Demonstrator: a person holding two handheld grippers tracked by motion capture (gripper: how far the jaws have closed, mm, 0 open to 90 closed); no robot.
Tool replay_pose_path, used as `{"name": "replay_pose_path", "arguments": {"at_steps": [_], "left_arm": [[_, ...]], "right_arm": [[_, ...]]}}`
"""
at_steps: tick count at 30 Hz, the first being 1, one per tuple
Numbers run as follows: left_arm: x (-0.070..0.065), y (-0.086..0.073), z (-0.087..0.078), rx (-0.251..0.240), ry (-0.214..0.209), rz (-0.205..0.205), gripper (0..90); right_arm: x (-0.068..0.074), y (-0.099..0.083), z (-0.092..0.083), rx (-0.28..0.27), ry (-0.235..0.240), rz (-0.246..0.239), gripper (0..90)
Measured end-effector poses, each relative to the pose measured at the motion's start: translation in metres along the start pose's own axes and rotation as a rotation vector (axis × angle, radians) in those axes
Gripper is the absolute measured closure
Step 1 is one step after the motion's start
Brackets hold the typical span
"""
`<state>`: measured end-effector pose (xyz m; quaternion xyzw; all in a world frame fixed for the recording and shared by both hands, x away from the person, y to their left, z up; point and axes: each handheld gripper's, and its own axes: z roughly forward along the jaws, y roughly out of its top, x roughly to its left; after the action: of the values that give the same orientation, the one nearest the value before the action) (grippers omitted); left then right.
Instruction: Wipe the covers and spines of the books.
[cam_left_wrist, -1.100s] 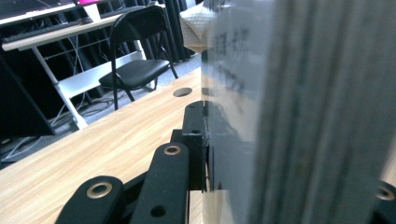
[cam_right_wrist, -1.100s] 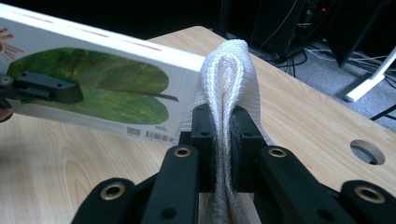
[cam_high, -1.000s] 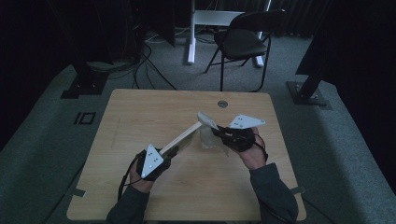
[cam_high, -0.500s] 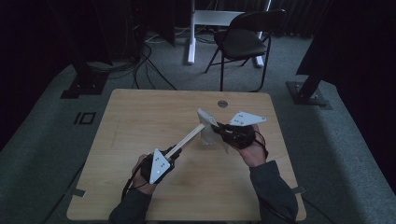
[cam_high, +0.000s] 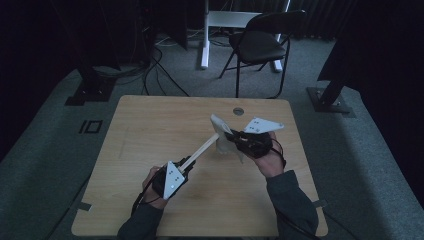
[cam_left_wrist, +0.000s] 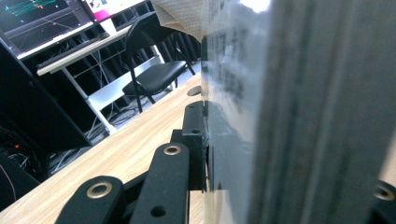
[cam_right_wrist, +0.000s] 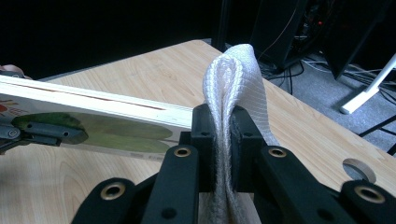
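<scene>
Pinching a folded white cloth (cam_right_wrist: 233, 88), the right claw (cam_right_wrist: 223, 140) holds it against the far end of a long flat board (cam_high: 200, 150); the left claw (cam_high: 186, 165) clamps the board's near end, raised slantwise above the wooden surface (cam_high: 150, 125).

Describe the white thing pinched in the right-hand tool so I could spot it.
On the wooden table, look right of the middle, where the right gripper is. The white cloth is folded between its black fingers, beside the long flat board. It is the soft, woven thing; the board is stiff.
</scene>
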<state>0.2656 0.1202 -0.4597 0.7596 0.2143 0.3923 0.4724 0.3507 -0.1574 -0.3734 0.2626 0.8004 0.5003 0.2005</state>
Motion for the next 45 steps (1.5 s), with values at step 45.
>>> {"name": "replay_pose_path", "arguments": {"at_steps": [45], "left_arm": [[-0.020,0.002,0.002,0.012,0.064,0.166,77.7]], "right_arm": [[-0.009,0.008,0.009,0.026,-0.002,-0.025,82.5]]}}
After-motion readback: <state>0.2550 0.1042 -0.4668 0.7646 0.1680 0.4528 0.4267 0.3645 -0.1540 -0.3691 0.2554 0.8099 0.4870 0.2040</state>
